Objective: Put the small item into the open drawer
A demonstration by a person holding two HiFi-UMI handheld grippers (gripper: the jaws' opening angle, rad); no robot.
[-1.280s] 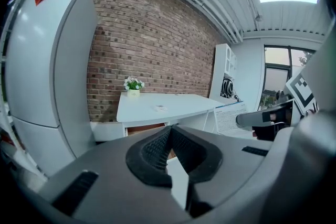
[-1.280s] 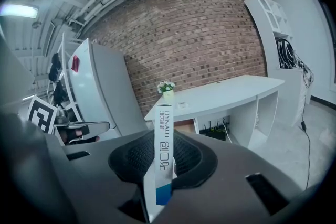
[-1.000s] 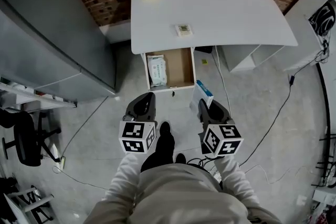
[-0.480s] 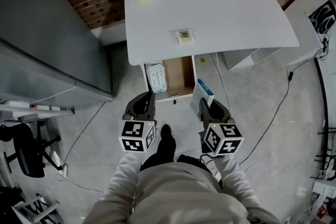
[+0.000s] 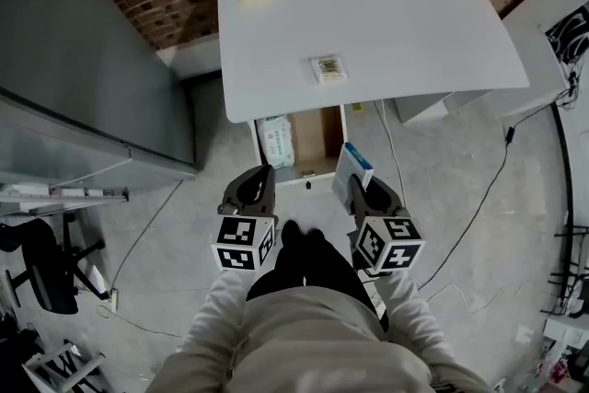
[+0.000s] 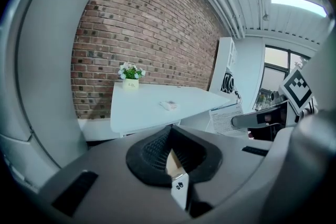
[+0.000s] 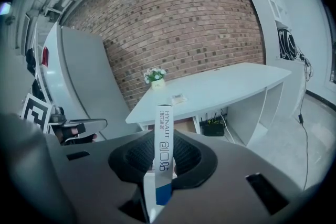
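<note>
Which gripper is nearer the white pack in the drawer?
Left. Left gripper is in front of the pack; right gripper, holding a box, is off the opposite side of the drawer.

I'm watching the desk (image 5: pixel 368 23) draw closer under the head camera, its edge covering more of the open drawer (image 5: pixel 317 138). The left gripper (image 5: pixel 254 183) and right gripper (image 5: pixel 364 190) are advancing on the drawer front. The white-and-blue box (image 5: pixel 351 170) is now coming up beside its right front corner. The person's shoes (image 5: pixel 304 239) are drawing level.
</note>
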